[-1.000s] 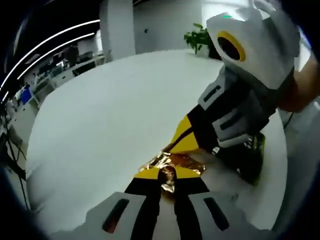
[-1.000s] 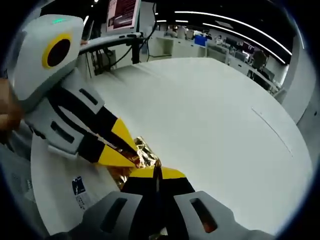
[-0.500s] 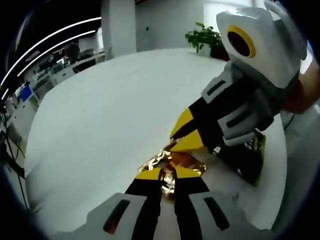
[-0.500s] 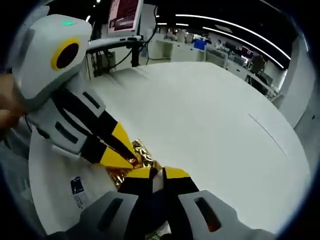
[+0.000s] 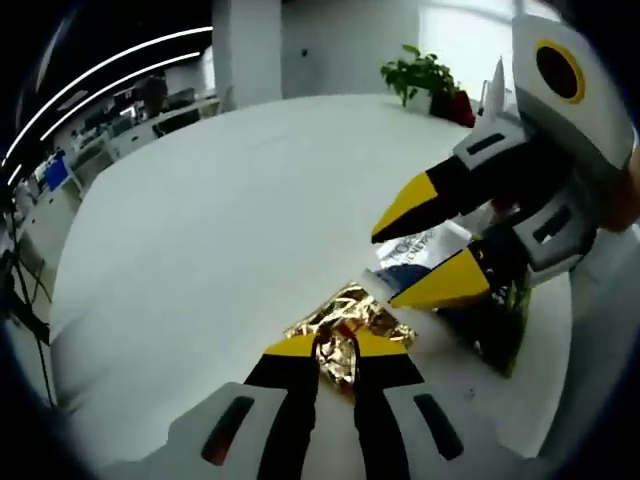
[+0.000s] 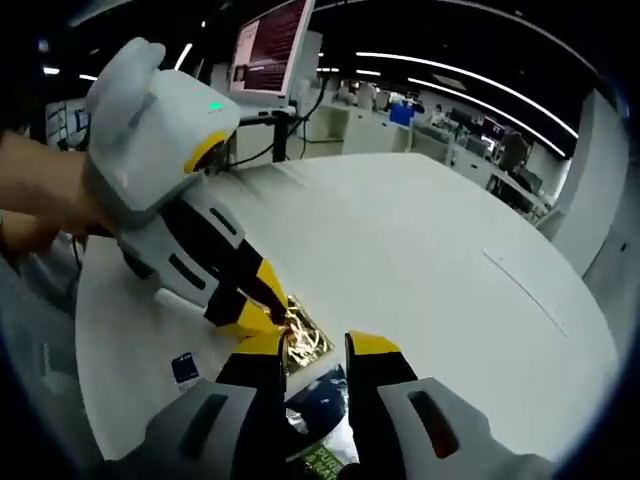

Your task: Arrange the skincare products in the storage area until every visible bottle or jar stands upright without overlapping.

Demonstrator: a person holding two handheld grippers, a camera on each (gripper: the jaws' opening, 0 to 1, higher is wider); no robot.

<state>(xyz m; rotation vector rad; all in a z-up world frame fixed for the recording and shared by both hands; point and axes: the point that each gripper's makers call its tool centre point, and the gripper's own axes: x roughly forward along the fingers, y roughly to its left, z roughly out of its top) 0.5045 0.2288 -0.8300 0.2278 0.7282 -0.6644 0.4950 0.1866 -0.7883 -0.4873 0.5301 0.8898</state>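
Gold foil sachet pinned on a white table by two tools.

Left gripper view: the gold foil sachet (image 5: 345, 325) is pinched by the left tool (image 5: 334, 347), apparently to steady it; the right tool (image 5: 428, 243) hovers spread.
Right gripper view: the right tool (image 6: 313, 352) is parted over a blue-and-white packet (image 6: 318, 392).

You see a crinkled gold foil sachet (image 5: 345, 325) with orange glints on the plain white round table (image 5: 220, 220). The left gripper (image 5: 332, 350) and right gripper (image 5: 425, 250) each have yellow fingertips, black fingers, grey bodies. A white-and-dark-blue printed packet (image 5: 415, 260) adjoins a dark green patterned box (image 5: 505, 320).
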